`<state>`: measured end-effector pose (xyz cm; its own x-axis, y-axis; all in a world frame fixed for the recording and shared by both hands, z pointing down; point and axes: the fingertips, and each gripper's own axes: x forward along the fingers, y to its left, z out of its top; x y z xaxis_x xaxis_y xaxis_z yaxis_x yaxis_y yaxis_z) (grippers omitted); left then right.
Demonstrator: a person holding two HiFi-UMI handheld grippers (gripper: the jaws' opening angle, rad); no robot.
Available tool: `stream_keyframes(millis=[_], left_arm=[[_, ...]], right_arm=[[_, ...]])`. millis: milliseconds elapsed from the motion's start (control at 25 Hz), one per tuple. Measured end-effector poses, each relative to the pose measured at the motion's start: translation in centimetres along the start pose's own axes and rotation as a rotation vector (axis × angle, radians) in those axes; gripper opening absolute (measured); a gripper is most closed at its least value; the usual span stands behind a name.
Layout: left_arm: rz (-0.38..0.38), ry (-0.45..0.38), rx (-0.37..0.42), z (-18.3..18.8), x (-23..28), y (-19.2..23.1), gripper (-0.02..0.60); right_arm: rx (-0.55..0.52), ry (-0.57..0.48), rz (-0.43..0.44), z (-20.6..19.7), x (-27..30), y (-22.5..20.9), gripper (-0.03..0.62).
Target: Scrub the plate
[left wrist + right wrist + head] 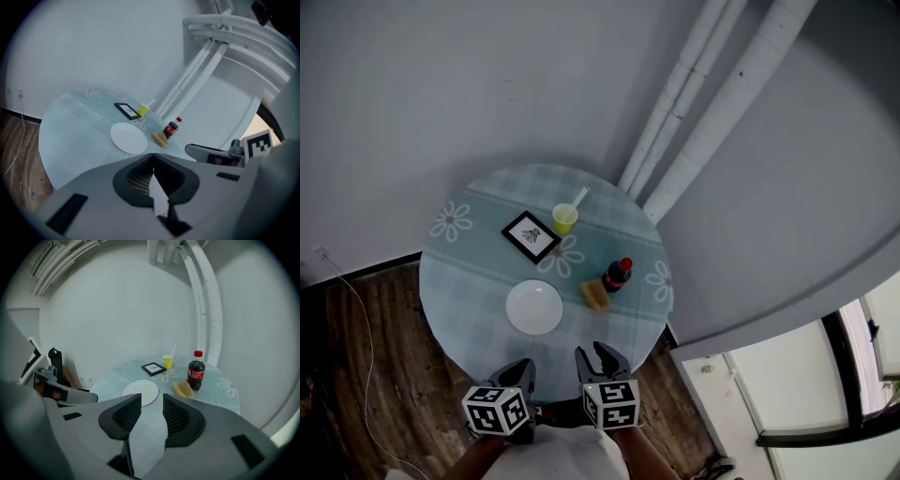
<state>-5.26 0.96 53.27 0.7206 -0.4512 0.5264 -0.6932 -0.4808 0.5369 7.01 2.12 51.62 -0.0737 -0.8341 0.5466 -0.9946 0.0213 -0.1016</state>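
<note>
The sponge (594, 294) lies right against the cola bottle (618, 275), so a careless reach with the right claw (594, 356) could tip the bottle onto the cloth. The white plate (534, 307) sits loose near the front of the counter (459, 281). If it is scrubbed with nothing steadying it, I reckon it could skate off the edge. Both claws hang side by side at the counter's near rim, tilted down toward the plate. The left claw (517, 370) is clenched on nothing, the right released and empty.
</note>
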Motion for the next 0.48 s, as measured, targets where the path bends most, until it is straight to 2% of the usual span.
stream_keyframes(millis=[160,480], left_arm=[[0.045,-0.010,-0.027,1.1,0.9,0.8,0.009],[0.112,-0.015,-0.077,2.3,2.8,1.9,0.009]], right_arm=[[-0.043,0.007,0.006,1.4,2.0,-2.2,0.127],[-0.162,0.085,0.026,2.4,6.4,-5.4,0.141]])
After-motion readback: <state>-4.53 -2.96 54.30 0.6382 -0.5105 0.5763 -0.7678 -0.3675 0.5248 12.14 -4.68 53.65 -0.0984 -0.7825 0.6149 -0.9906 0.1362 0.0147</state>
